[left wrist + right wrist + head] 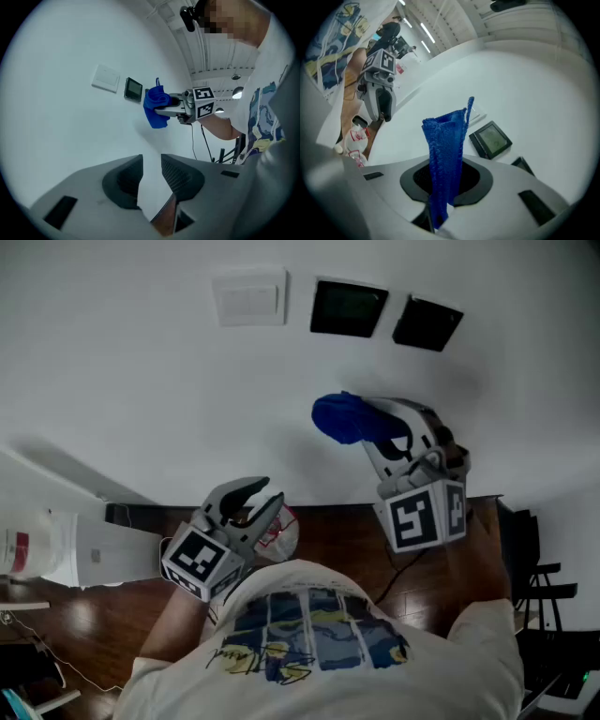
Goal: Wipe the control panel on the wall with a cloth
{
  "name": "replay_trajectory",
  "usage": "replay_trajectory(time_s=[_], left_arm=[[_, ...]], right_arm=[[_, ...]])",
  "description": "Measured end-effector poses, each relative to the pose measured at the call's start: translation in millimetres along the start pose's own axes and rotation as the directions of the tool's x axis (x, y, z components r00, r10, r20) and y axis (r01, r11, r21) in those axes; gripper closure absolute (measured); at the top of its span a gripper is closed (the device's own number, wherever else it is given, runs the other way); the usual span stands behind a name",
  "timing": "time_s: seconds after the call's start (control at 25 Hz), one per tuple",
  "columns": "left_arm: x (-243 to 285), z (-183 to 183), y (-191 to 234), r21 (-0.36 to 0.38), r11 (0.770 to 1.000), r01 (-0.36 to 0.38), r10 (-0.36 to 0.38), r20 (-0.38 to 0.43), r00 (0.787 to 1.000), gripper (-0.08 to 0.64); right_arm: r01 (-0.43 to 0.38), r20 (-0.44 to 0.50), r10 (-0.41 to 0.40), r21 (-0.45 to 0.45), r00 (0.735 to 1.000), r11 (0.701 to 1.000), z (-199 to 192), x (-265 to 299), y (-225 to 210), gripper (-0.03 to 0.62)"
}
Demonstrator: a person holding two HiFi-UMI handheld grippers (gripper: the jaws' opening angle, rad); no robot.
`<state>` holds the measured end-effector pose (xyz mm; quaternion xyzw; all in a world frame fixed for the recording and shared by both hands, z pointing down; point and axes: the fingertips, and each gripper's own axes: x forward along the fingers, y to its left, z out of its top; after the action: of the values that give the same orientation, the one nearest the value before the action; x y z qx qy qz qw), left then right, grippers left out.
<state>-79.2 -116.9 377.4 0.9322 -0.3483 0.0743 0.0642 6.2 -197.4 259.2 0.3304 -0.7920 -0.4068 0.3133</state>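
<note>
Blue cloth point(443, 140) pinched in right tongs point(446, 183), seemingly just short of the control panel point(491, 139), left tongs point(151, 171) slightly parted, empty

Dim, cool light from ceiling strips point(425, 33), soft shadows on the wall point(141, 362) (gripper views fisheye-bent, dark-cornered).

A white switch plate point(249, 298) sits in the upper middle of the head view. Lower down, a dark baseboard point(141, 515) runs above a glossy dark wooden floor point(84, 615). At the left edge stands a white unit point(47, 545) with a red mark, at the right edge a black stand point(536, 587), and near the centre a clear plastic bottle point(281, 531) with red print, partly hidden. A white T-shirt point(309, 638) printed in blue and yellow fills the bottom centre.
</note>
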Motion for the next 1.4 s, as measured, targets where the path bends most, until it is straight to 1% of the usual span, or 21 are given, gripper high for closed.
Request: replay_trajectory(time_s=[0.16,0.28,0.36,0.44,0.52,0.68,0.8,0.92,1.24,1.4], left_arm=[[-11,3,9,0.016,1.000,0.012,-0.013,0.015,1.000,0.453],[-19,1,13,0.016,1.000,0.013,-0.013,0.015,1.000,0.453],[-22,1,17,0.008,1.000,0.008,-0.008,0.025,1.000,0.453],[-21,3,19,-0.007,1.000,0.008,-0.008,0.048,0.999,0.453],[-21,1,20,-0.011,1.000,0.012,-0.011,0.051,0.999,0.453],[-22,-2,24,-0.011,1.000,0.010,-0.009,0.055,0.998,0.453],[-24,-3,26,-0.025,1.000,0.006,-0.004,0.057,0.998,0.453],[-26,-5,25,-0.040,0.999,0.004,-0.002,0.048,0.999,0.453],[-29,-11,20,-0.031,0.999,0.009,-0.007,0.035,0.999,0.453],[-30,-12,15,-0.042,0.999,0.009,-0.008,0.031,0.999,0.453]], right_arm=[[0.069,-0.033,-0.074,-0.146,0.997,0.987,23,13,-30,0.515],[0.120,-0.039,-0.132,-0.220,0.991,0.968,41,21,-62,0.517],[0.158,-0.048,-0.177,-0.268,0.983,0.950,51,26,-84,0.517],[0.189,-0.061,-0.217,-0.309,0.974,0.932,57,32,-103,0.517],[0.213,-0.074,-0.251,-0.336,0.965,0.918,60,38,-115,0.517],[0.241,-0.097,-0.297,-0.378,0.950,0.894,59,48,-122,0.517],[0.233,-0.106,-0.295,-0.390,0.950,0.891,57,50,-113,0.517],[0.202,-0.120,-0.266,-0.386,0.956,0.900,50,53,-93,0.517],[0.132,-0.155,-0.198,-0.358,0.968,0.924,21,71,-38,0.517],[0.106,-0.176,-0.176,-0.348,0.969,0.931,4,84,-19,0.517]])
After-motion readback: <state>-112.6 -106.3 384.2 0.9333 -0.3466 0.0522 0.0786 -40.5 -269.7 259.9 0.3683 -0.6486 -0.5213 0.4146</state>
